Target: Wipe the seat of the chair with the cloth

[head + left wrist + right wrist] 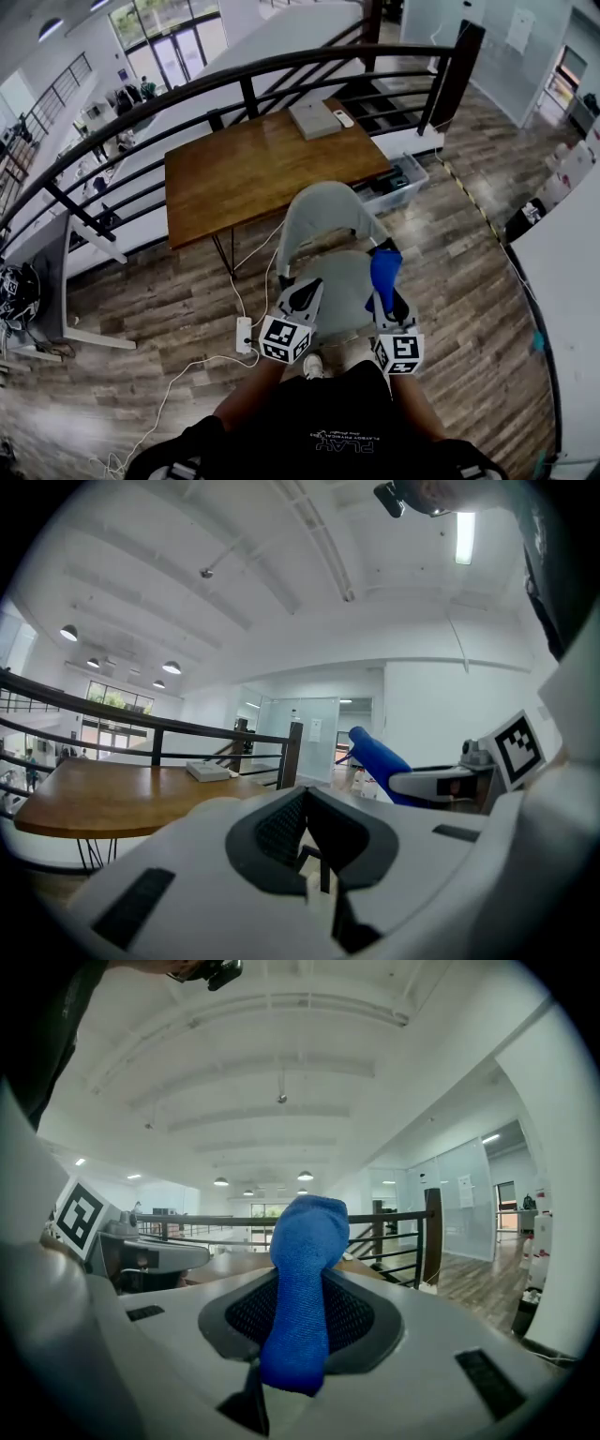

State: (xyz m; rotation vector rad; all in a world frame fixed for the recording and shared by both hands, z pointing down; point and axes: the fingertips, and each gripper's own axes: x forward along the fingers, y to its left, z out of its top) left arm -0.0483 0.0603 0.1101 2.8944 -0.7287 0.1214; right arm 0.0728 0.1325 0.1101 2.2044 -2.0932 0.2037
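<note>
as right gripper [300, 1288] fingers clamp blue cloth [305, 1241], left gripper [305, 801] fingers together

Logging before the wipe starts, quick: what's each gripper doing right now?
Left gripper: shut, nothing between its jaws.
Right gripper: shut on the blue cloth, which sticks out past the jaws.

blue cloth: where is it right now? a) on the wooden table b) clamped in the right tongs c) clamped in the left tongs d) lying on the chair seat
b, the right gripper view shows the blue cloth pinched between the right tongs.
</note>
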